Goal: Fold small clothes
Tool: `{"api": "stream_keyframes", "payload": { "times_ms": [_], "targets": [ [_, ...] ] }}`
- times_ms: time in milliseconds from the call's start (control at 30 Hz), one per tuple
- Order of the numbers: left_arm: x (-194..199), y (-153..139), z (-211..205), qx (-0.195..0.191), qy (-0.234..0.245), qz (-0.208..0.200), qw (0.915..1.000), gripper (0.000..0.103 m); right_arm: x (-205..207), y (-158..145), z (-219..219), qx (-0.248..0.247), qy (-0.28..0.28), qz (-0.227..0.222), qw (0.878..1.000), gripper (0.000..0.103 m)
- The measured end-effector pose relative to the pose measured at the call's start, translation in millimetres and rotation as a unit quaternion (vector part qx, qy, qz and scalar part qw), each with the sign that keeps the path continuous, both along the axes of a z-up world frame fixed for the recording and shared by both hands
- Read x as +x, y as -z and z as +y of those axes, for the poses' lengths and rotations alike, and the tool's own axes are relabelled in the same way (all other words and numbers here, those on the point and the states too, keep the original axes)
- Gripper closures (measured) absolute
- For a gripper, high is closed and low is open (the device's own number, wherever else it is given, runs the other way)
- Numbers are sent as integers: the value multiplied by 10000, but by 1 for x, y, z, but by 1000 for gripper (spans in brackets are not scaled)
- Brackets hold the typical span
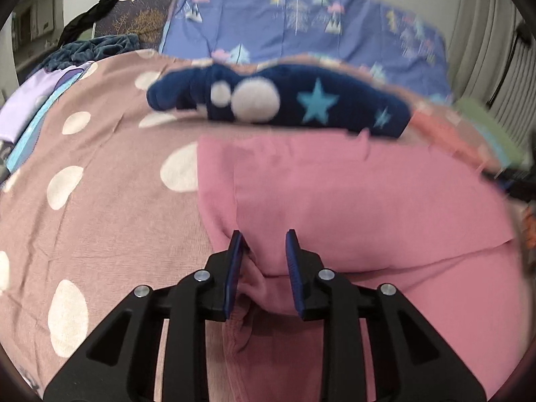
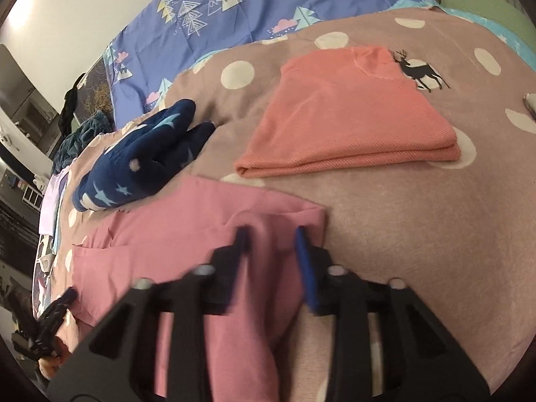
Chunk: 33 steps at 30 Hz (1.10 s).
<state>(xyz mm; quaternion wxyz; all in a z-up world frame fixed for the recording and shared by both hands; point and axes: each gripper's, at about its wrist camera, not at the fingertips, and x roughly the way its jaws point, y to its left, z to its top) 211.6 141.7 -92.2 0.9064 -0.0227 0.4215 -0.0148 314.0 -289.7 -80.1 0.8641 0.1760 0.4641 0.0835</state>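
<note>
bed [image 2: 385, 217]: pink garment [image 1: 335, 194] flat on dotted cover | left gripper [image 1: 264, 261]: jaws partly open, pink fold between, pads not pressing | right gripper [image 2: 271, 248]: jaws partly open astride pink edge, blurred | orange garment [image 2: 345, 114] folded beyond, navy star garment [image 2: 140, 157] beside | no readable writing

A polka-dot bedspread [image 2: 402, 234] covers the bed (blue tree-print sheet [image 1: 301, 23] beyond); pale wall [image 2: 67, 16].

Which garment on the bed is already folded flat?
The salmon-orange garment, lying apart as a neat layered rectangle; the pink garment sits between gripper fingers, the navy star-print one is crumpled.
</note>
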Motion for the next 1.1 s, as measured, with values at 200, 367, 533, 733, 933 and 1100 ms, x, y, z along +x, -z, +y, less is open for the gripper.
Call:
{"api": "stream_keyframes", "payload": {
  "times_ms": [200, 367, 533, 733, 933, 1100],
  "targets": [
    [-2, 8, -12, 585, 103, -49, 9982, 76, 3, -7, 9, -441, 19, -160, 9989, 100],
    [-5, 9, -18, 841, 110, -77, 9964, 76, -1, -21, -58, -289, 1340, -460, 9895, 103],
    [-5, 11, -18, 891, 108, -73, 9959, 76, -25, -20, -12, -706, -170, -512, 9960, 103],
    [-12, 5, -15, 830, 93, -137, 9964, 75, -31, 10, 3, -1052, -140, -222, 9941, 103],
    [-64, -16, -2, 384, 313, -467, 9977, 40, -116, -27, 8, -607, -322, -871, 9938, 79],
    [-115, -1, 7, -7, 592, -198, 9981, 34, -179, 4, 13, -689, -787, -553, 9930, 75]
  ]
}}
